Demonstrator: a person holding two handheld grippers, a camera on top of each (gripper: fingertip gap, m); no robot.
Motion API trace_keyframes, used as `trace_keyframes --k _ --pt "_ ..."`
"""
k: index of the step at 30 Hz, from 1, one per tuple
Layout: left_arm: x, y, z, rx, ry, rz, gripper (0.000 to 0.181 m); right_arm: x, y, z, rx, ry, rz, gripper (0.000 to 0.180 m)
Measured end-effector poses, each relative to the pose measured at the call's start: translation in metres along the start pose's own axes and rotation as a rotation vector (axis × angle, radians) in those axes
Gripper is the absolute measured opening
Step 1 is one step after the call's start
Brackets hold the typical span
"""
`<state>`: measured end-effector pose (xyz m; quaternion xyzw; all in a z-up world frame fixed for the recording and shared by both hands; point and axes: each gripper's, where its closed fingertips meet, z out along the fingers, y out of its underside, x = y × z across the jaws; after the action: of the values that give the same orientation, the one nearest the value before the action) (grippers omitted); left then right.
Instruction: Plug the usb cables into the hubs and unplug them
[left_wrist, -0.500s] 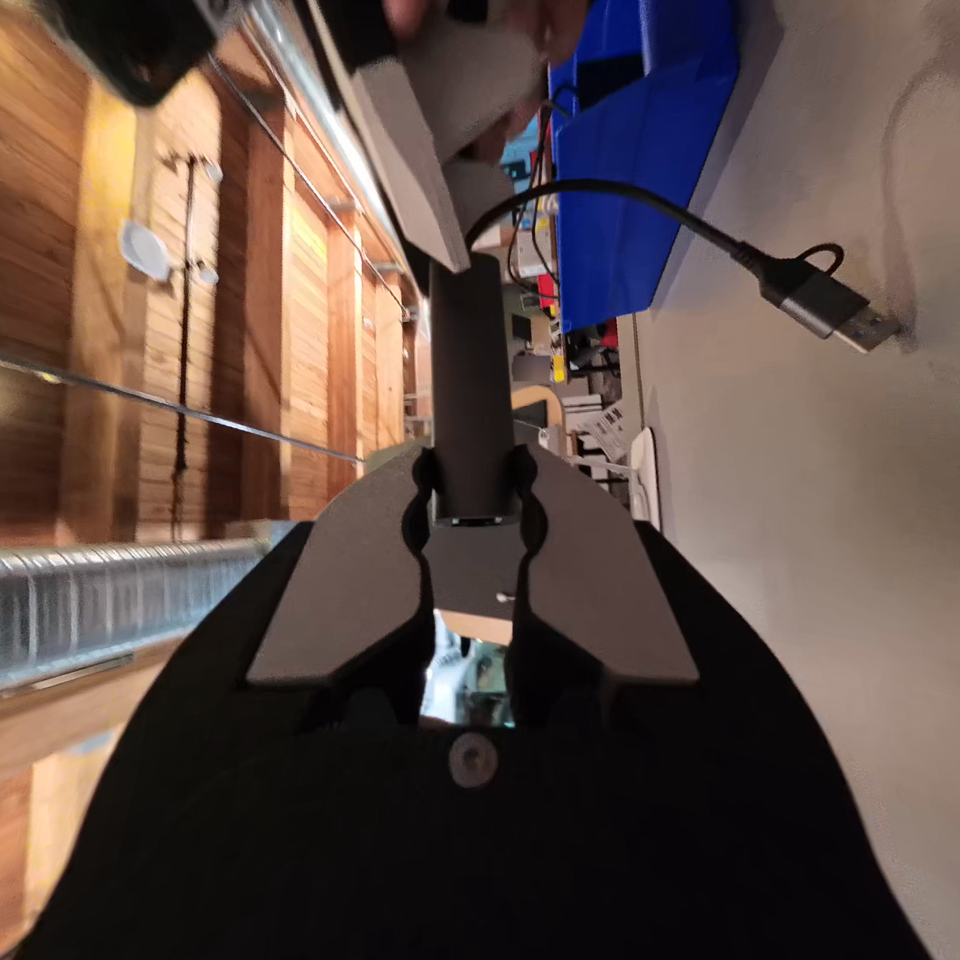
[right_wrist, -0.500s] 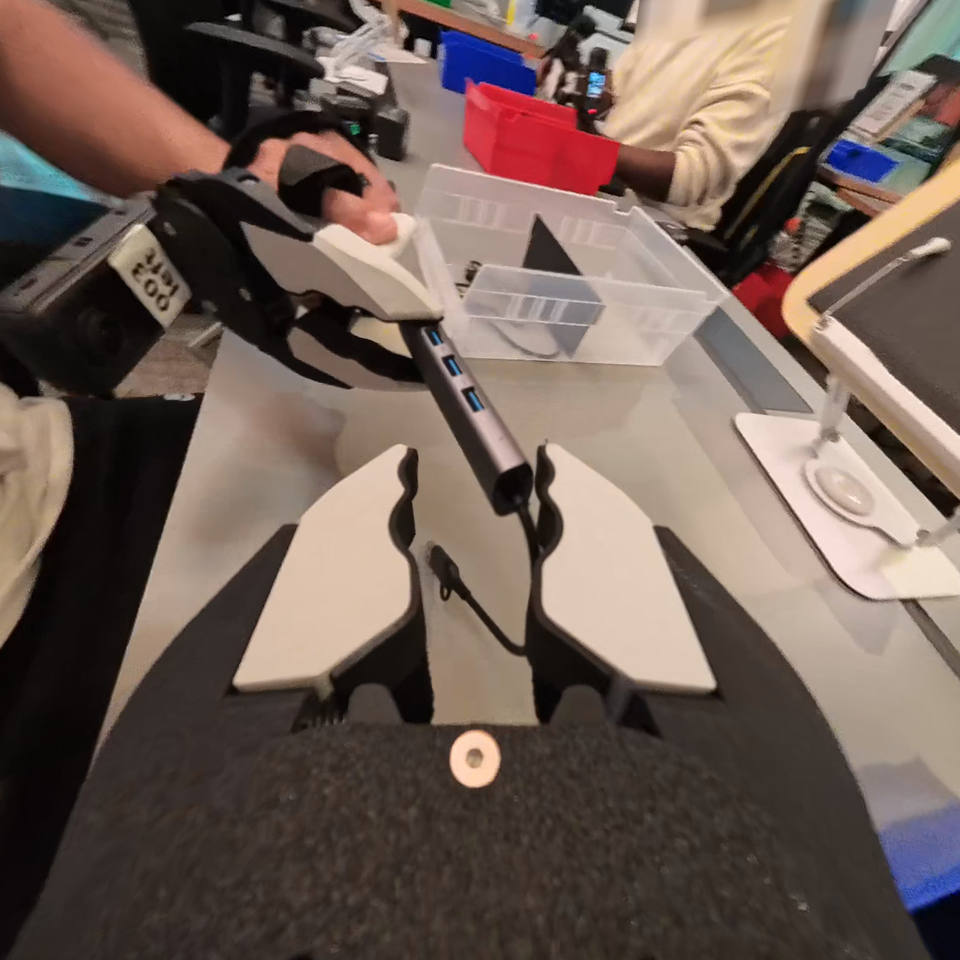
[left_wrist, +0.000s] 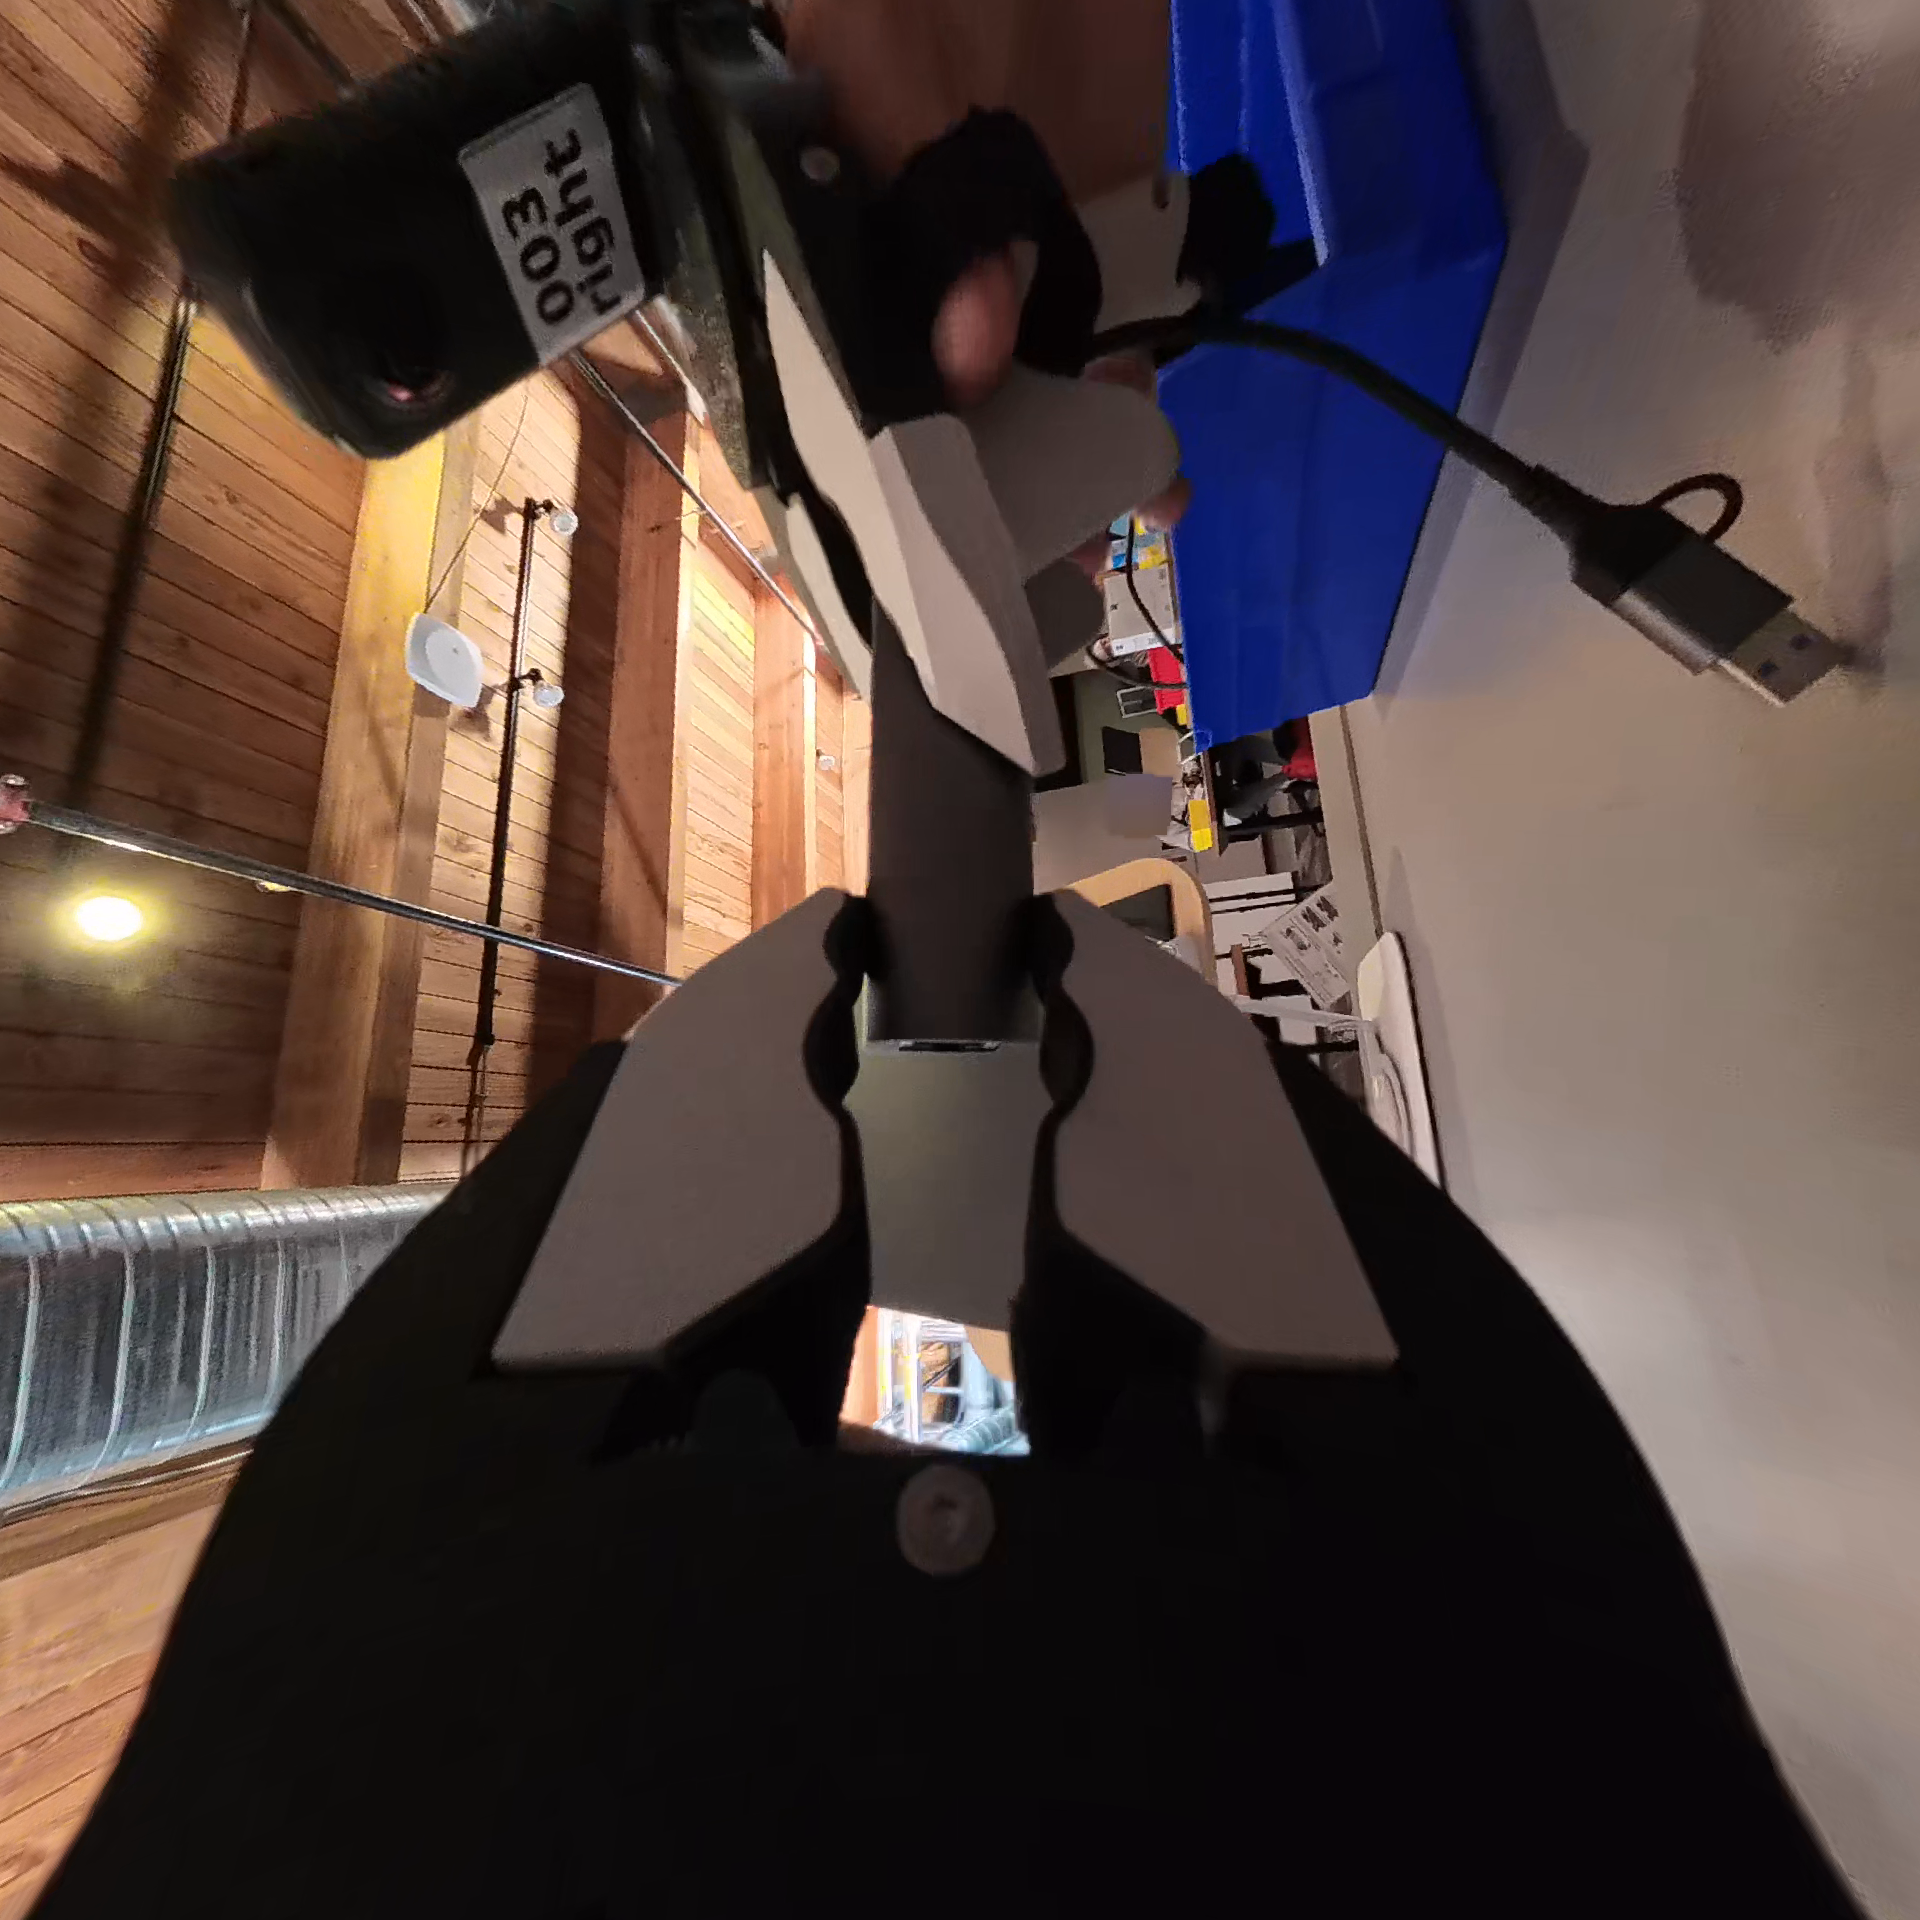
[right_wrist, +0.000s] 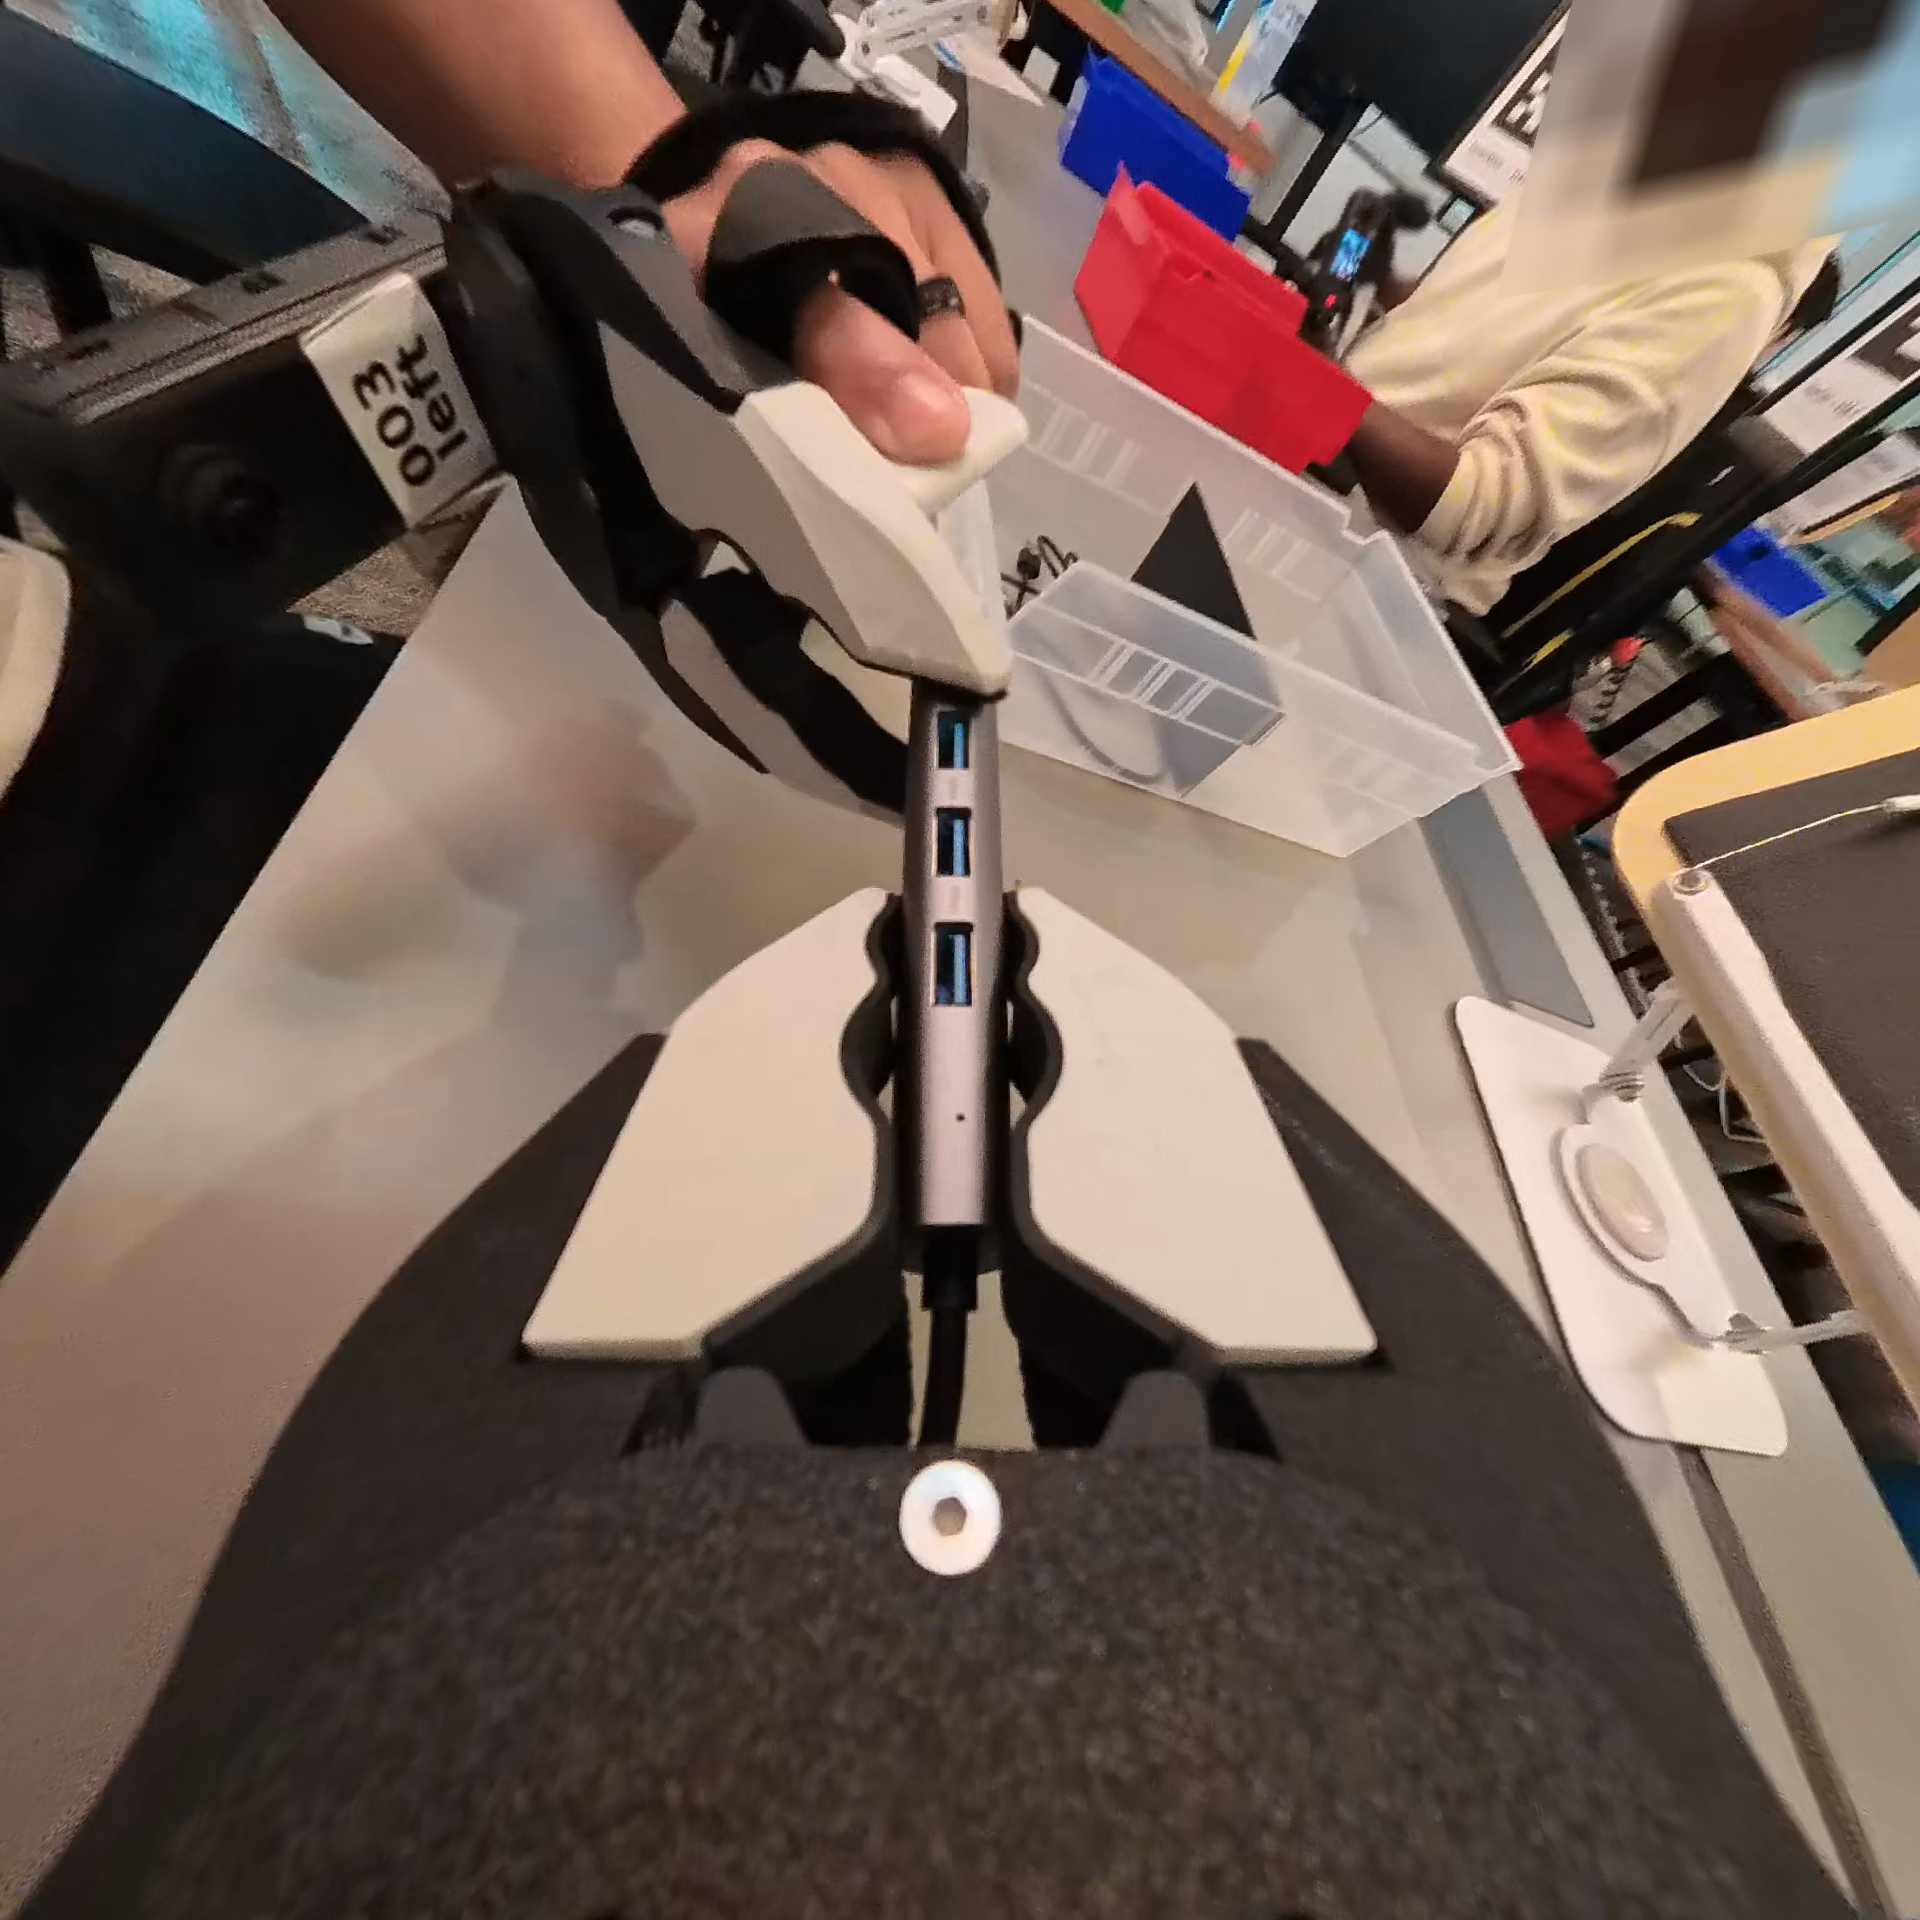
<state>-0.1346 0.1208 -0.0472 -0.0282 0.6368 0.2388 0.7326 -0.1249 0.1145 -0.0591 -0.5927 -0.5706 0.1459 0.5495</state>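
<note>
Clamping one grey USB hub (right_wrist: 951, 1049) from opposite ends, both grippers are closed on it: the right gripper (right_wrist: 951, 935) pinches the cable end, the left gripper (left_wrist: 948, 935) the far tip. Three blue ports (right_wrist: 953, 831) face up between them. One loose USB plug (left_wrist: 1704, 613) hangs right of the left gripper's fingers, above the table (left_wrist: 1662, 1247).

Left wrist view: rolled sideways, grey table (left_wrist: 1662, 1143) running up the right edge, wooden ceiling at left, looking close along its own fingers. Right wrist view: upright, angled down over the same table (right_wrist: 520, 831) toward a clear plastic bin (right_wrist: 1299, 665). Facing each other at close range; shared between both: the slim grey metal USB hub (left_wrist: 951, 831) (right_wrist: 951, 935) and each opposing gripper.
</note>
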Motion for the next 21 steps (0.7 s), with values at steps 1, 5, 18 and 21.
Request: trace_keyframes --k 1,5,18,21 --pt "0.001 0.001 0.0 0.004 0.011 -0.015 0.03 0.0 0.001 0.001 0.004 0.006 0.001 0.017" --pt "0.003 0.004 -0.002 0.01 0.005 -0.029 0.03 0.0 -0.001 0.006 0.015 0.007 0.06 0.017" --pt "0.01 0.019 0.006 -0.06 -0.012 -0.074 0.03 0.013 -0.002 0.01 -0.003 0.062 -0.033 0.017" --pt "0.019 0.037 0.006 -0.143 0.053 -0.21 0.021 0.044 0.013 0.014 -0.114 0.2 -0.126 0.017"
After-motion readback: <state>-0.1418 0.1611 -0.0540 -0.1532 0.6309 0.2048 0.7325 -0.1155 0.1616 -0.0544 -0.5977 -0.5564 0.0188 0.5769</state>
